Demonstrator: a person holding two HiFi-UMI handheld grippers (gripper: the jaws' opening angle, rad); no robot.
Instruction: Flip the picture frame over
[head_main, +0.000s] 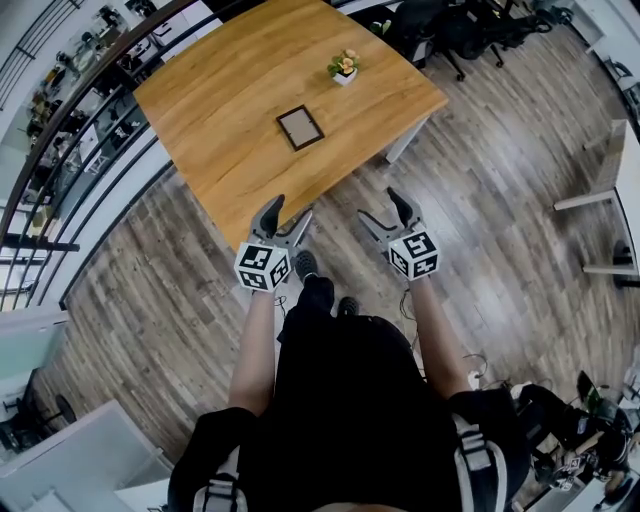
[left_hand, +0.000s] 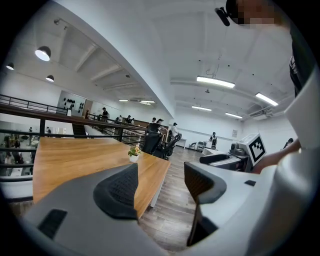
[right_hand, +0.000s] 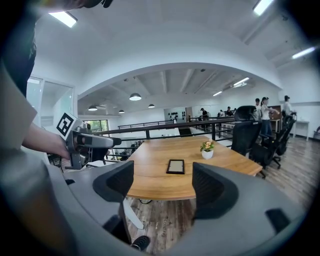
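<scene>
the left hand-held gripper (head_main: 290, 210) and right hand-held gripper (head_main: 380, 205), jaws apart and empty, are far from the picture frame (head_main: 300, 127), so i think reaching it comes first.

The person wears a black short-sleeved shirt (head_main: 345, 400), black trousers (head_main: 316, 300) and dark shoes (head_main: 306, 264). Grey and white straps (head_main: 468, 452) go over both shoulders. The left tongs (head_main: 293, 207) and the right tongs (head_main: 377, 203) are grey, with black ribbed pads (right_hand: 212, 186). Each one carries a white cube (head_main: 263, 267) with black square markers.
</scene>
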